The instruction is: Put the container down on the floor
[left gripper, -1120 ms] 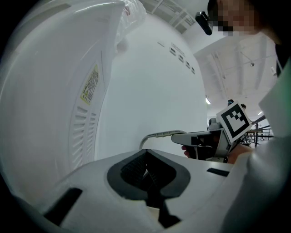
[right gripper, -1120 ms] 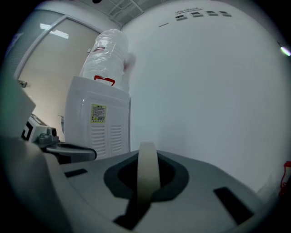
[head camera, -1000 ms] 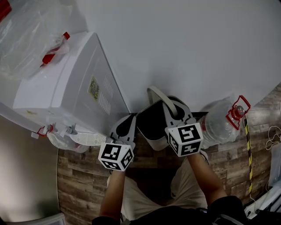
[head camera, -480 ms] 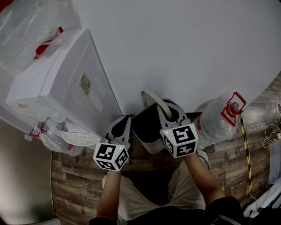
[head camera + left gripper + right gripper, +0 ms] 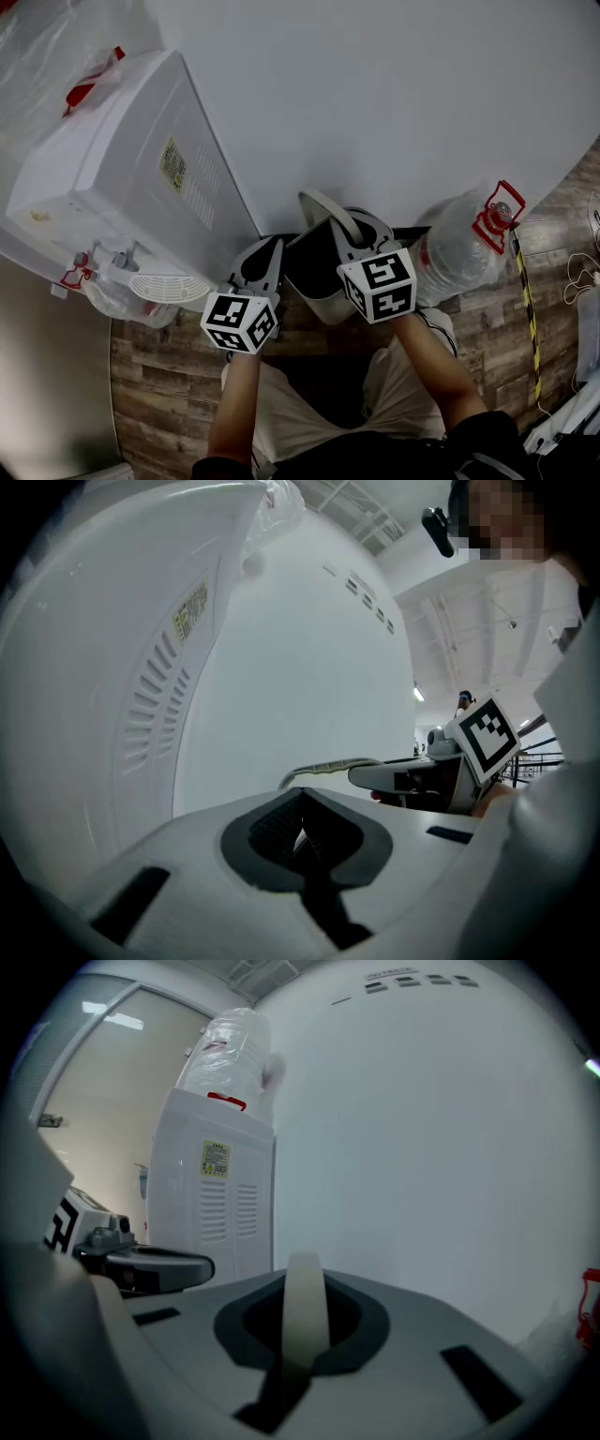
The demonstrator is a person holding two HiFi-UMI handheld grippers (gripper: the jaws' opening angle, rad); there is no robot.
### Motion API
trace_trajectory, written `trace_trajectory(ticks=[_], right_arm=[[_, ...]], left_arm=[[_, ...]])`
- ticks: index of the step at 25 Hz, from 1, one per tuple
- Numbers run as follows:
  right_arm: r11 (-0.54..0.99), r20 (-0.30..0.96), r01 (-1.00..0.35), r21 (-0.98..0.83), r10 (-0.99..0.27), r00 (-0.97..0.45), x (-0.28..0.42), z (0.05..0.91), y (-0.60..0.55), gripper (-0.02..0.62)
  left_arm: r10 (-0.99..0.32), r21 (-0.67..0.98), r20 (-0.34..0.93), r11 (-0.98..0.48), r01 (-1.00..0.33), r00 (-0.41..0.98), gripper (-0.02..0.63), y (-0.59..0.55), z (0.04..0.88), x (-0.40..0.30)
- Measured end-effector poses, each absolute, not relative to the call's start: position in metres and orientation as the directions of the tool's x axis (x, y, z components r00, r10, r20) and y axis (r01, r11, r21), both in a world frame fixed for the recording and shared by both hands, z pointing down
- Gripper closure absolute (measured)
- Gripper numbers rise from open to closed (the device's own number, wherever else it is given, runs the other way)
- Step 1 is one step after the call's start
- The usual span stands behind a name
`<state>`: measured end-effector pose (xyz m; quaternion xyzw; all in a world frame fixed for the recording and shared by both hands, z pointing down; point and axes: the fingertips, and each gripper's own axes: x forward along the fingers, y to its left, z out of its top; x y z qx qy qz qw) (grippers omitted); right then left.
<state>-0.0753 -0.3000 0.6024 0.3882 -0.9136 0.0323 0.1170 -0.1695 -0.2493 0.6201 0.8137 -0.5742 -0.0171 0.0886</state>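
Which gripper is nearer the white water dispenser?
Left. The left gripper sits just beside the dispenser; the right gripper is beyond the container, shut on its handle.

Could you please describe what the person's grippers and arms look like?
The left gripper and right gripper are light grey with dark pads, each bearing a white cube with black square markers. Sleeves are short and dark; no cables show.

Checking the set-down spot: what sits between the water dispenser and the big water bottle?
The head view shows the container there, its handle clamped in the right gripper. The left gripper, shut, is beside it.
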Motion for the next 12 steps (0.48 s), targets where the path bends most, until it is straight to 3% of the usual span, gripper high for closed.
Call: trace_trajectory(ticks=[12], right_arm=[[0.712, 0.357, -0.702, 0.036, -0.665, -0.656, -0.082, 0.641, -0.303, 0.565]], left_arm=[[-0.920, 0.208, 0.161, -0.322, -0.924, 0.357, 0.591, -0.254, 0.660, -0.162]])
